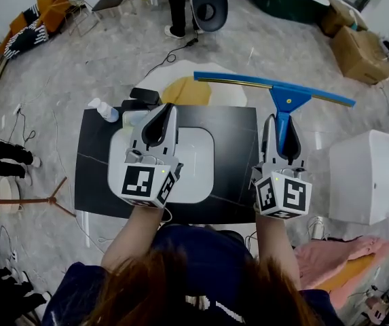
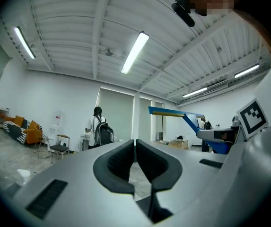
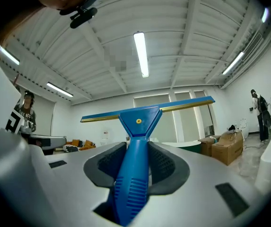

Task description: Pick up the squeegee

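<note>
The squeegee (image 1: 275, 85) is blue, with a long blade and a yellow strip along it. My right gripper (image 1: 281, 129) is shut on its handle (image 3: 134, 174), and the blade (image 3: 147, 110) stretches crosswise ahead of the jaws, held level high above the black table (image 1: 238, 141). To its left, my left gripper (image 1: 166, 113) is also raised, with its jaws together and nothing between the pads (image 2: 126, 157). The left gripper view also catches the squeegee (image 2: 178, 113) off to the right.
A white basin (image 1: 197, 156) lies on the table, with a bottle (image 1: 104, 110) at its far left corner. A white cabinet (image 1: 371, 175) stands to the right, cardboard boxes (image 1: 358, 49) beyond it. A person (image 1: 176, 5) and chairs (image 1: 110, 1) are far back.
</note>
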The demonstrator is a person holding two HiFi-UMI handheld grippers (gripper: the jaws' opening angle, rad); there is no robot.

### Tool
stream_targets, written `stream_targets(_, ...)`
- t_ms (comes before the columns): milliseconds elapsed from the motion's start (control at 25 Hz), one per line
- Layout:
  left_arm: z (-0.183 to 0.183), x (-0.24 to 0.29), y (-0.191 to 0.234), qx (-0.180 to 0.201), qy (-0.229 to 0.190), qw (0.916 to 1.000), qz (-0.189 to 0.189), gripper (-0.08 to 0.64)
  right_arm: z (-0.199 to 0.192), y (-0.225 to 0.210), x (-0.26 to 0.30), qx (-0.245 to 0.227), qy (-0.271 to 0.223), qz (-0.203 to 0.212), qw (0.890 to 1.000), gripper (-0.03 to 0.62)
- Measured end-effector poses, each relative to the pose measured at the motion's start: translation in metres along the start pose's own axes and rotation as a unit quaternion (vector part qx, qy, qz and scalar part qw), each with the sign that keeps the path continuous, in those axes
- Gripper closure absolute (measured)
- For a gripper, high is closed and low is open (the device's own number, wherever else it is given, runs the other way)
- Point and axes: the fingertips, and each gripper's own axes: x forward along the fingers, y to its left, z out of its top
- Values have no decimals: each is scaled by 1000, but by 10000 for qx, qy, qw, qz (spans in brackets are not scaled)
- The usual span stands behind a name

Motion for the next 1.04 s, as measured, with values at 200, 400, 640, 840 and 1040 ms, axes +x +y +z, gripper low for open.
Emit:
stream_targets(200, 13, -7, -4, 20, -98, 9999, 4, 532, 18, 6, -14, -44, -178, 76, 9998, 436)
stream_targets(400, 16, -7, -11, 65, -102, 9999, 5, 532, 24, 3, -18, -32, -234, 92, 9997, 436)
stream_targets(640, 17, -5, -15, 82, -128, 9999, 2, 532, 28, 1, -20, -35, -281, 88, 9996, 436)
stream_targets(840, 20, -8, -17, 109, -106, 9999, 7, 532, 30, 4, -24, -47, -284, 100, 9995, 436)
stream_targets(1040, 19, -7, -17, 125, -75, 9999, 10, 532, 33, 4, -23, -53, -294, 101, 9995, 436)
